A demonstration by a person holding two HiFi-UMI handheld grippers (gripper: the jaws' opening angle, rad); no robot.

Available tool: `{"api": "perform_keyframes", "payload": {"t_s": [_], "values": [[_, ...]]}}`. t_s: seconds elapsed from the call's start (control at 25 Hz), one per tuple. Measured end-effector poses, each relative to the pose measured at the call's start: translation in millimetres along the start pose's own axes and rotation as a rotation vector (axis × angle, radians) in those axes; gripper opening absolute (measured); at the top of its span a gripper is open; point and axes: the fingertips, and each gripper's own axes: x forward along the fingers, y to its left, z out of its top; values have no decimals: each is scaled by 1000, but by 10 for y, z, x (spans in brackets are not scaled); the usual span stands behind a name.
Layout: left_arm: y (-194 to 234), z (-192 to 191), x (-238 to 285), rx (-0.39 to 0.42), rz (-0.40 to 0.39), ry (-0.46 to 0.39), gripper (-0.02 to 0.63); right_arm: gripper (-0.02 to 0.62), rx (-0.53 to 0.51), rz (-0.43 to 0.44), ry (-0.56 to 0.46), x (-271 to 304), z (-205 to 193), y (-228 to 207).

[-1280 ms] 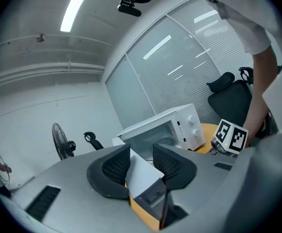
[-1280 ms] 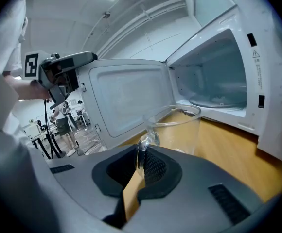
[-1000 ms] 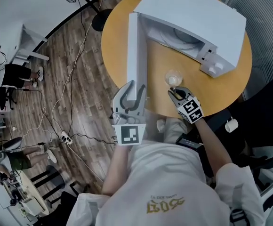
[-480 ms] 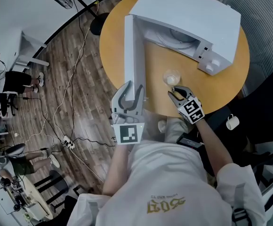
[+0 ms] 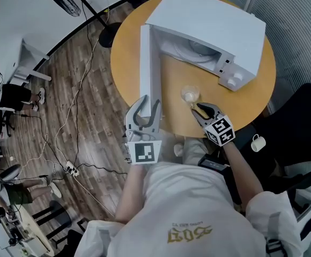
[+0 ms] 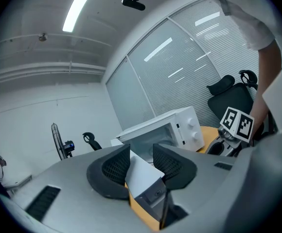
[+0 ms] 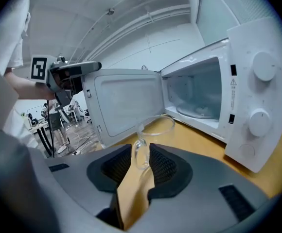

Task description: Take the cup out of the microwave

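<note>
The cup [image 5: 190, 95], clear glass, stood upright on the round wooden table [image 5: 124, 58], mouth up and long axis vertical. It sat outside the microwave [image 5: 209, 20], just near of its open front. Its handle [image 7: 140, 152] pointed back toward us, into the right gripper [image 5: 198, 107].

We had just been opening that gripper's jaws. They stood narrowly apart on either side of the handle, and the pads did not press on it.

We could see the table's wood through the cup's wall. Inside the microwave's cavity lay the glass turntable [image 7: 202, 111].

The door [image 5: 149, 58] was swung out to the left, edge-on toward us. Our left gripper [image 5: 149, 104] had its jaws closed on the door's near edge.
</note>
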Motion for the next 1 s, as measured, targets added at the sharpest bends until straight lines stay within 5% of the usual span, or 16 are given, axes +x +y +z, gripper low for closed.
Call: {"api": "perform_keyframes", "payload": {"t_s": [0.32,0.52,1.0], "values": [[-33,-13,32,-20,-1,-13,160,100,239,-196,-187,-489,488,-388],[-5,-12,6,-31,1,-16,160,11,231,-298,-265,-720,894,-425],[13,-52,-14,-46,5,-4,158,11,145,-321,-314,-917,1386,-257]]}}
